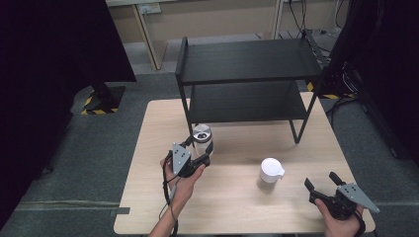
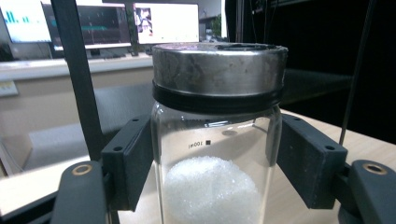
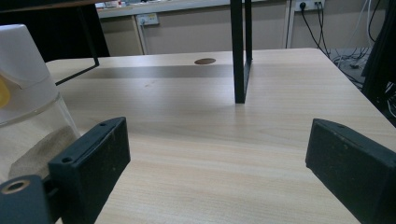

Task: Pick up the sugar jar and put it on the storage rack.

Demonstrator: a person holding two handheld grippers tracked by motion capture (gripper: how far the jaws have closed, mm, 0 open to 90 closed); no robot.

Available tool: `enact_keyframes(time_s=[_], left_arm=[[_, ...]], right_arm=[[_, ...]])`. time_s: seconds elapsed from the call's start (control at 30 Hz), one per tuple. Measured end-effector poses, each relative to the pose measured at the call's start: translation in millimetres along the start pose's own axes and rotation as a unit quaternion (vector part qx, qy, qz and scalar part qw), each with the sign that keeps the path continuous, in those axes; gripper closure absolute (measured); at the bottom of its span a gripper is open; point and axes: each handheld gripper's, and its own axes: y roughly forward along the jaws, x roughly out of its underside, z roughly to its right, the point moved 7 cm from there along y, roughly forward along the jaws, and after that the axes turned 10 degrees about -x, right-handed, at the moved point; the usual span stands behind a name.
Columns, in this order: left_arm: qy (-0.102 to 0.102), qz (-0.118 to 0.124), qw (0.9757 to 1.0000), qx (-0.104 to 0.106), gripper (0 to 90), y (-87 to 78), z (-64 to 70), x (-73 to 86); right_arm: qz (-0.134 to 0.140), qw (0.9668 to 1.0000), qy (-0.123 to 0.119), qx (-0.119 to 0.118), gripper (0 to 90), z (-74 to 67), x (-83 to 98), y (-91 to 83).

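Note:
A glass jar with a metal lid (image 1: 202,138) (image 2: 217,140) holds white grains at its bottom. My left gripper (image 1: 203,154) (image 2: 215,172) is shut on its glass body, one pad on each side, and holds it just in front of the black shelf rack (image 1: 247,84). A second jar with a white lid (image 1: 271,174) (image 3: 23,102) stands on the wooden table (image 1: 232,202) near the middle; a sandy powder shows in it. My right gripper (image 1: 323,182) (image 3: 215,163) rests open at the table's right front, apart from that jar, nothing between its pads.
The two-tier black rack stands at the back of the table; its leg (image 3: 240,51) rises ahead of the right gripper. A black curtain (image 1: 59,44) hangs at the left and cables (image 1: 341,94) lie on the floor at the right.

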Motion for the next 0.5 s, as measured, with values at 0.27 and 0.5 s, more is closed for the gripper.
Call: enact_keyframes(time_s=[0.27,0.5], left_arm=[[0.013,0.032,0.9993,-0.013,30.3,-0.6,4.8,-28.8],[0.011,0.044,0.9988,-0.018,30.4,2.4,7.7,-46.8]], right_arm=[[0.001,1.0,0.001,0.0,6.7,0.1,0.2,-0.1],[0.002,1.0,0.002,0.0,6.7,0.3,0.2,-0.2]])
